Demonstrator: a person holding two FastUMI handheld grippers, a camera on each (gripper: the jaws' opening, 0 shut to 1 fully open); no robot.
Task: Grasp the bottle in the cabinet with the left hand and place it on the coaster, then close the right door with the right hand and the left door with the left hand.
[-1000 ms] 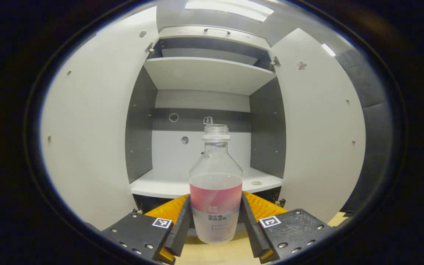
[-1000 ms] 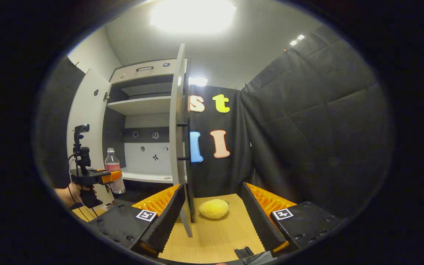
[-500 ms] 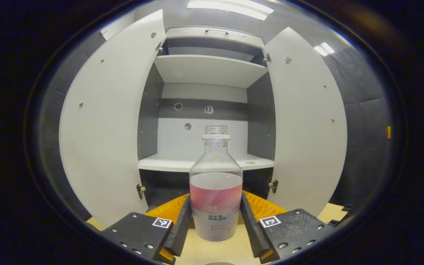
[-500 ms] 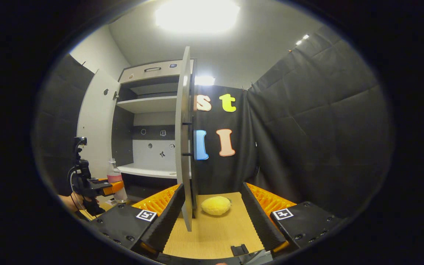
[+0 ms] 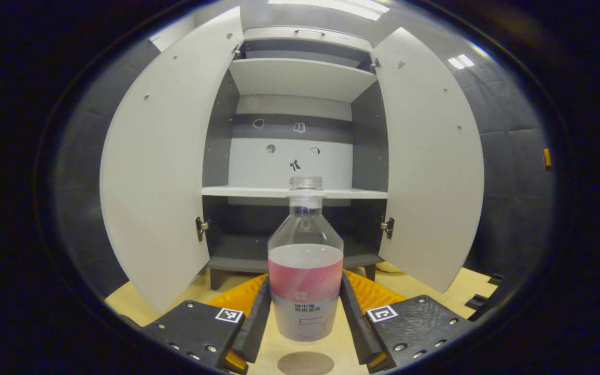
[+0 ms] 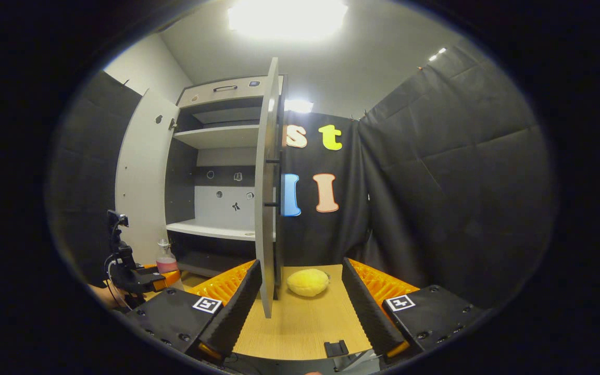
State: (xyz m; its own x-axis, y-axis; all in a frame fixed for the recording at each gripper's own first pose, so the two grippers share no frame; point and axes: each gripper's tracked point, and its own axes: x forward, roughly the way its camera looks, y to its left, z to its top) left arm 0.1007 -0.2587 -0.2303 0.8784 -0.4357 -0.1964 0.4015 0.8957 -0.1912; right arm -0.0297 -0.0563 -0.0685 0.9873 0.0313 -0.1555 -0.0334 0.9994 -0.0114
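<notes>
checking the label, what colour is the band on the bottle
Pink band on the clear bottle, best in the left gripper view.

Yellow sponge (image 6: 308,282) beside open right door (image 6: 265,187)

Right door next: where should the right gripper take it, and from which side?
Probably the free vertical edge of the right door, which stands edge-on between the open fingers of the right gripper. Come from the outer face, where the dark handle sits, and push it toward the cabinet; the thin panel suits pushing over pinching.

Clear glossy plastic bottle (image 5: 305,271), matt smooth cabinet doors (image 5: 159,172), pale wood-grain table (image 6: 300,323), fuzzy yellow ball (image 6: 308,282)
</notes>
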